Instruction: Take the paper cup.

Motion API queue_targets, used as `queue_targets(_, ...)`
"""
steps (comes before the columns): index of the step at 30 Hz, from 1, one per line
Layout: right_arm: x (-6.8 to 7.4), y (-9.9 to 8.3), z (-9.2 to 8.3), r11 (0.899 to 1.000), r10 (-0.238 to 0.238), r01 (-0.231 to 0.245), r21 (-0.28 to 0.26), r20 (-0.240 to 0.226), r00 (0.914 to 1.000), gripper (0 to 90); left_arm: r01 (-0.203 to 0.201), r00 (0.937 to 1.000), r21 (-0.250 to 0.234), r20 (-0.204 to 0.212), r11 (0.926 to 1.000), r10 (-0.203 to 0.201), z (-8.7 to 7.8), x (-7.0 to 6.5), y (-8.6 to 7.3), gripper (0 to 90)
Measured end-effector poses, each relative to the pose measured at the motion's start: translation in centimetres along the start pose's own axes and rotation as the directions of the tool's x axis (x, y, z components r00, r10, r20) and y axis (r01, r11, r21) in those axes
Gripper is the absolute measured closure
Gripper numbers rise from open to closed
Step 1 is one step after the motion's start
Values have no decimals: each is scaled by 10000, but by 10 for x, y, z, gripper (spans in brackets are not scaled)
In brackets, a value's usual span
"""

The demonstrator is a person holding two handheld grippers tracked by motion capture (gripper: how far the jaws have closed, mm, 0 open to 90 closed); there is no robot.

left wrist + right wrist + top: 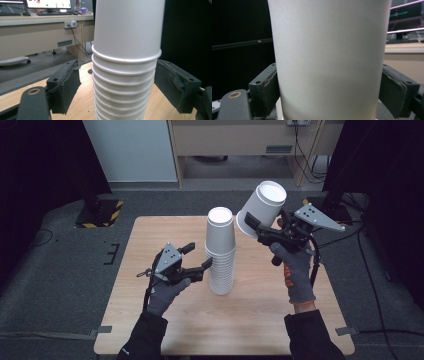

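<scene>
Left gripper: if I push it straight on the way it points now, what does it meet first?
The left gripper would meet the tall stack of white paper cups first. The stack already stands between its open jaws with gaps on both sides, so its rims would likely reach the gripper's throat, though depth there is unclear.

A light wooden rectangular table (165, 330) with a pale grain top stands on a grey carpeted floor (60, 290). Directly on the table, near its middle, rests a tall stack of white paper cups (221, 251) turned upside down, their rolled rims ringed one under another down to the wood. In the left gripper view the same stack (125, 75) stands upright on the tabletop (82, 82). Strips of grey tape (102, 330) lie on the floor at the table's near corners.
</scene>
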State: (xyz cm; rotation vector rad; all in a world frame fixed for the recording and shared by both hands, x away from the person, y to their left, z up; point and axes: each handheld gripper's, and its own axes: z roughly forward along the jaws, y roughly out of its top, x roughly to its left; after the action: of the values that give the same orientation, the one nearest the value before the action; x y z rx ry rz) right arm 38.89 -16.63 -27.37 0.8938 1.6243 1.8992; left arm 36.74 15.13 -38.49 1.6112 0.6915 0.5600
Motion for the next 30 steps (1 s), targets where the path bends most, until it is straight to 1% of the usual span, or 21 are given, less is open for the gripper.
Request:
queue_targets(4, -6, -6, -12, 9999, 68, -71, 132, 194, 9998, 151, 28, 9999, -59, -132, 10000, -29, -7, -2, -5, 224)
queue_targets(7, -11, -11, -19, 9996, 155, -161, 222, 286, 9995, 151, -2, 9998, 39, -190, 10000, 2, -10, -4, -10, 236)
queue_targets(10, -14, -17, -25, 9992, 229, -242, 328, 402, 9989, 151, -79, 9996, 74, -271, 9999, 81, -13, -6, -15, 246)
queue_targets(11, -16, -21, -27, 9988, 322, -337, 365, 395, 9987, 151, -136, 9992, 83, -362, 9999, 139, -14, -7, -16, 248)
queue_targets(12, -17, -23, -28, 9983, 383, -401, 417, 422, 9984, 152, -130, 9990, 56, -438, 9999, 133, -15, -8, -18, 252)
queue_targets(14, -19, -28, -31, 9977, 429, -452, 506, 467, 9980, 151, -39, 9990, 50, -444, 10000, 41, -15, -10, -22, 262)
queue_targets(16, -21, -31, -33, 9973, 463, -490, 540, 499, 9977, 151, -51, 9988, 92, -488, 9999, 56, -16, -11, -24, 277)
queue_targets(17, -23, -35, -36, 9956, 566, -605, 712, 551, 9969, 151, -15, 9988, 89, -496, 10000, 20, -16, -13, -27, 282)
queue_targets(19, -24, -38, -38, 9957, 597, -635, 669, 575, 9966, 151, -35, 9990, 120, -454, 9999, 40, -17, -14, -29, 297)
queue_targets(20, -26, -43, -41, 9946, 722, -761, 710, 564, 9958, 151, 25, 9996, 108, -276, 9999, -22, -18, -16, -32, 308)
queue_targets(21, -26, -46, -43, 9933, 776, -821, 814, 577, 9953, 151, -44, 9996, 138, -273, 9999, 47, -19, -17, -34, 317)
queue_targets(24, -28, -54, -48, 9914, 932, -980, 863, 580, 9940, 151, -136, 9998, 186, -148, 9997, 139, -20, -20, -39, 334)
queue_targets(30, -31, -71, -56, 9869, 1096, -1162, 1120, 640, 9919, 151, -206, 9997, 277, -90, 9994, 209, -17, -25, -48, 348)
